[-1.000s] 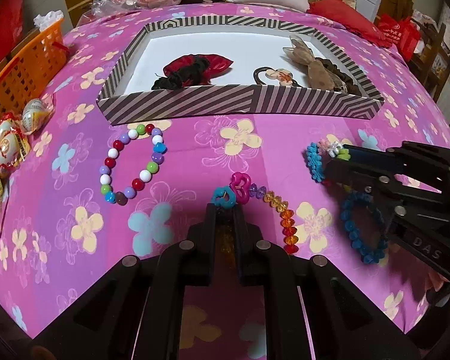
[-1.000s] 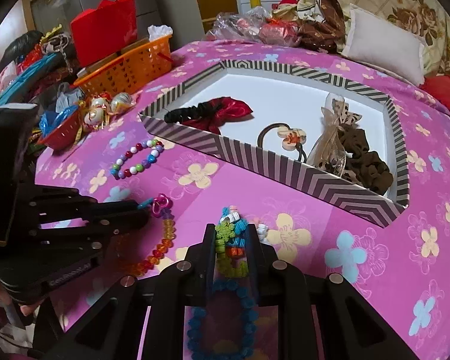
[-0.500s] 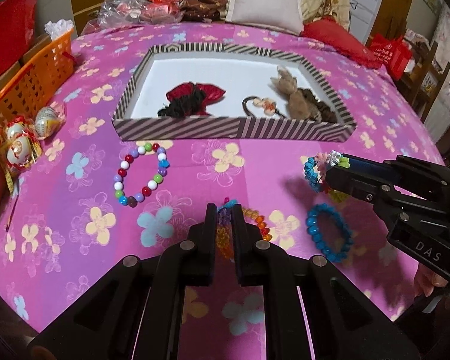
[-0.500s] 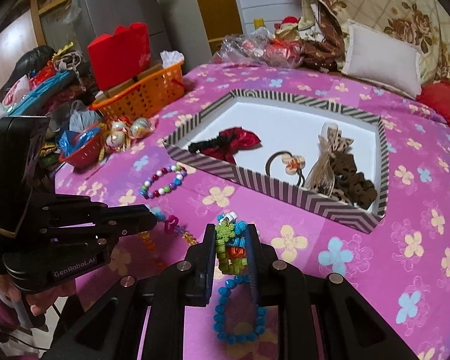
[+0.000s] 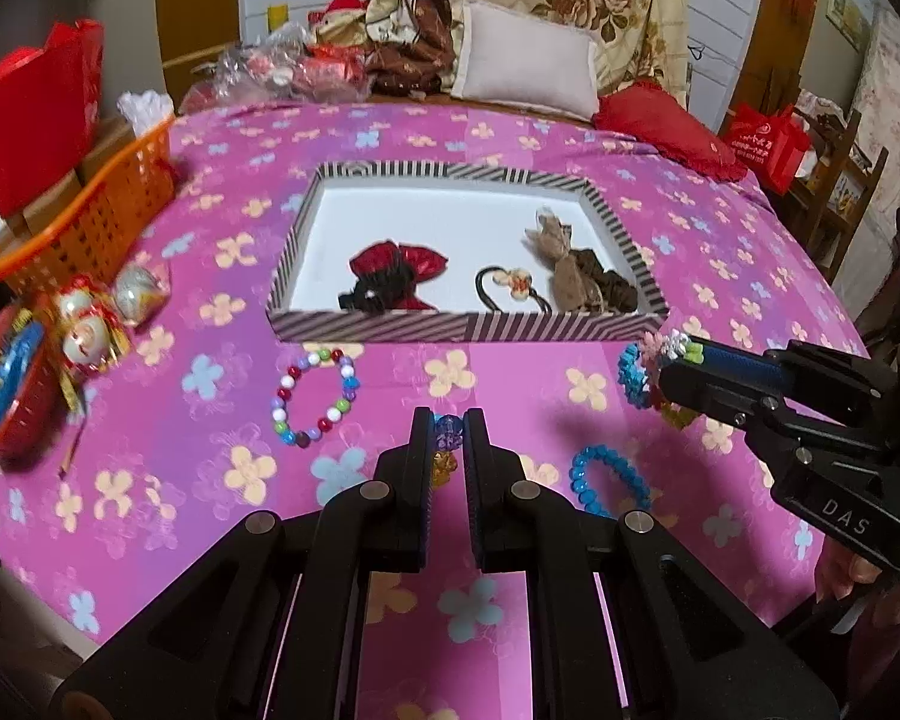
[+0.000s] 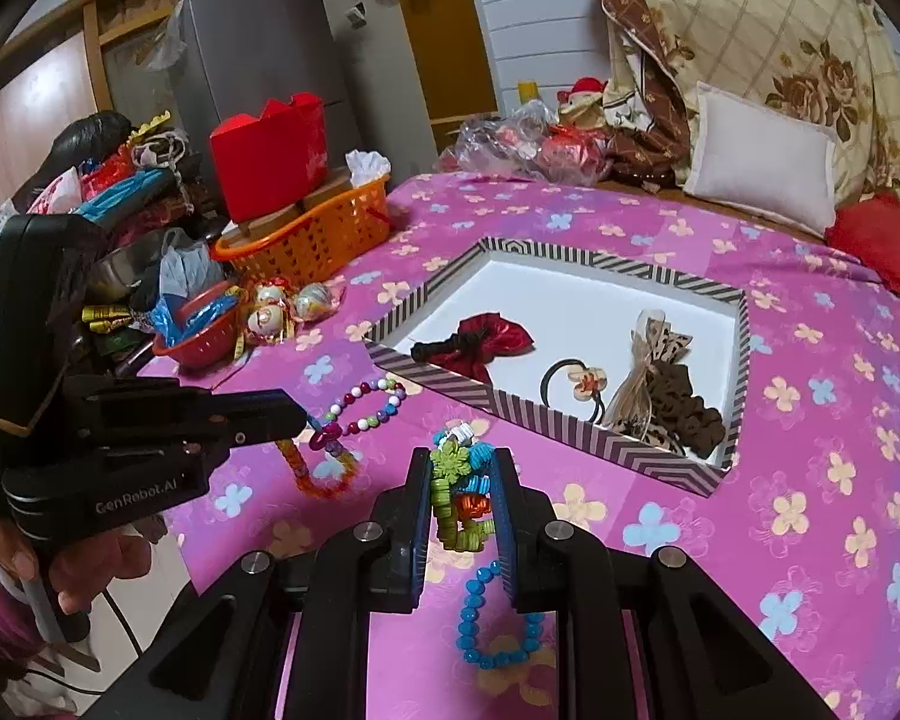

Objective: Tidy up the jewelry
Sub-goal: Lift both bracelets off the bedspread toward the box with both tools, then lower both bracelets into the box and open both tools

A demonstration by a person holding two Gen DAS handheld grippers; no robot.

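Left wrist view: left fingers (image 5: 448, 427) pinch the orange bead bracelet (image 5: 444, 461). Right fingers (image 6: 463, 468) squeeze the flower bracelet (image 6: 459, 495), with the striped box (image 6: 594, 435) ahead of them.

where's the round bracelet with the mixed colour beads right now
In the left wrist view the bead bracelet lies flat on the pink cloth, left of the left gripper and just in front of the striped box.

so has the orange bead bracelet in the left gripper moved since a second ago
Yes. The orange bead bracelet has been lifted off the pink cloth and hangs from the left gripper.
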